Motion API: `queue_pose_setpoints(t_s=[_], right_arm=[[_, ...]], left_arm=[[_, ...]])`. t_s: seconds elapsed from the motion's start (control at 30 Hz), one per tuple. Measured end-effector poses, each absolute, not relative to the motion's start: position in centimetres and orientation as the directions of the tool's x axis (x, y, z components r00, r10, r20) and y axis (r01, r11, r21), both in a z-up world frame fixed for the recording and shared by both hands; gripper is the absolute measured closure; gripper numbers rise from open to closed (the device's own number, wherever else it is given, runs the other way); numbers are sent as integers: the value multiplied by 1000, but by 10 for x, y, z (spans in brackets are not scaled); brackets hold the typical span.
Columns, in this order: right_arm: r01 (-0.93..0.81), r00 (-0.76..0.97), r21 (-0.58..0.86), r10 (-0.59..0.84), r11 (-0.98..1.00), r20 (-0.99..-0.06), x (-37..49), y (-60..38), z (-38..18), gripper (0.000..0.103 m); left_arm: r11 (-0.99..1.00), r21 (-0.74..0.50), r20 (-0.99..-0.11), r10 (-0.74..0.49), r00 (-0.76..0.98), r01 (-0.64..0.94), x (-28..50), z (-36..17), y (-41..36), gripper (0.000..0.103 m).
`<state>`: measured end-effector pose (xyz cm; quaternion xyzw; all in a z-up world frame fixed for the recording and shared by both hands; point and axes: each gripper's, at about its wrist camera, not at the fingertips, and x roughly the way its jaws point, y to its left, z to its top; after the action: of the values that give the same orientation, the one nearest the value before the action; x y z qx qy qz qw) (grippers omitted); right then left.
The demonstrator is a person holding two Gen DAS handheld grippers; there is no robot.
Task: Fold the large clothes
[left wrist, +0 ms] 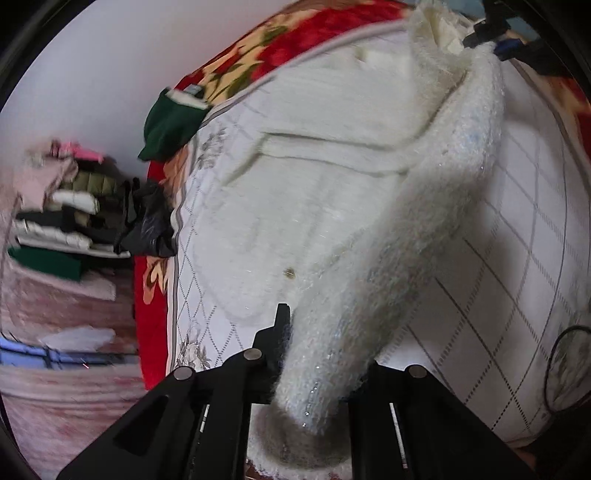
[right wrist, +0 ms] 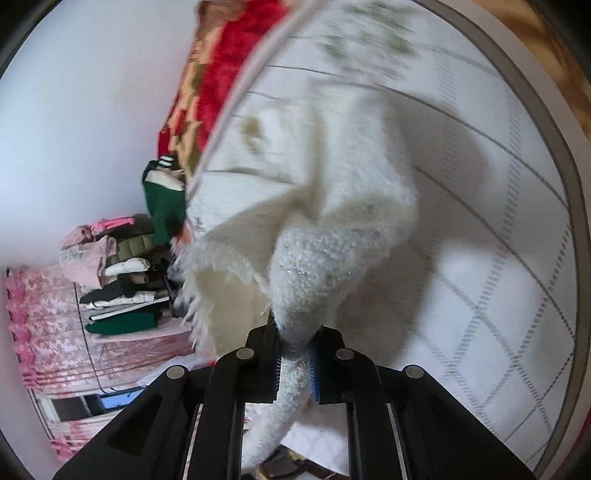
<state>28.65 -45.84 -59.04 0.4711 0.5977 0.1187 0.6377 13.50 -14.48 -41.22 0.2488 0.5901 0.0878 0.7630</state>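
Observation:
A large white fuzzy garment (left wrist: 314, 192) lies spread on a white quilted bed cover (left wrist: 517, 240). My left gripper (left wrist: 325, 354) is shut on one thick fuzzy edge of it, which rises in a long fold toward the far end. My right gripper (right wrist: 295, 354) is shut on another bunched part of the same white garment (right wrist: 332, 229) and holds it lifted above the bed cover (right wrist: 498, 258). The right gripper also shows in the left wrist view (left wrist: 495, 33) at the top right, holding the far end of the fold.
A red floral blanket (left wrist: 240, 70) lies under the cover at the bed's edge. A dark green garment (left wrist: 170, 125) sits at the bed corner. A stack of folded clothes (left wrist: 62, 218) stands on a pink surface to the left. A black cable (left wrist: 565, 369) lies at the right.

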Motion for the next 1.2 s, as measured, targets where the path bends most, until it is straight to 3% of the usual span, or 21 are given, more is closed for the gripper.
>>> queue_pose_setpoints(t_s=[0.17,0.33,0.53,0.8,0.87,0.9,0.97,1.0,1.1,1.2], right_arm=[[326,261,712,664,622,-700,348,-372,-516,91],[304,246,648,599,698,-762,437,-262,-504,91],[246,169,505,476,827,-863,522,-149,-555,91],[216,39,351,351,911,-935,564,-90,-645,88],[216,13,383,389,898,-921,569,-90,-654,74],[220,13,414,422,883,-907,572,-90,-657,70],[214,18,503,511,838,-859,569,-104,-645,51],[212,27,519,526,828,-850,566,-113,-638,48],[220,108,528,518,820,-849,542,-163,-602,42],[246,199,443,403,862,-893,506,-228,-574,33]], left_arm=[[931,361,-903,335,269,52,183,-391,-64,95],[973,230,-949,231,217,-26,245,-411,30,95],[989,123,-981,134,138,-83,303,-475,114,94],[969,-122,-993,-121,16,-215,336,-555,177,85],[951,-176,-984,-174,32,-256,338,-552,189,78],[941,-196,-981,-189,51,-275,337,-547,195,64],[920,-218,-976,-198,93,-325,334,-536,209,30],[911,-217,-976,-189,111,-350,333,-531,216,13],[881,-200,-977,-143,161,-429,325,-514,229,11],[867,-185,-976,-109,187,-462,319,-506,228,10]])
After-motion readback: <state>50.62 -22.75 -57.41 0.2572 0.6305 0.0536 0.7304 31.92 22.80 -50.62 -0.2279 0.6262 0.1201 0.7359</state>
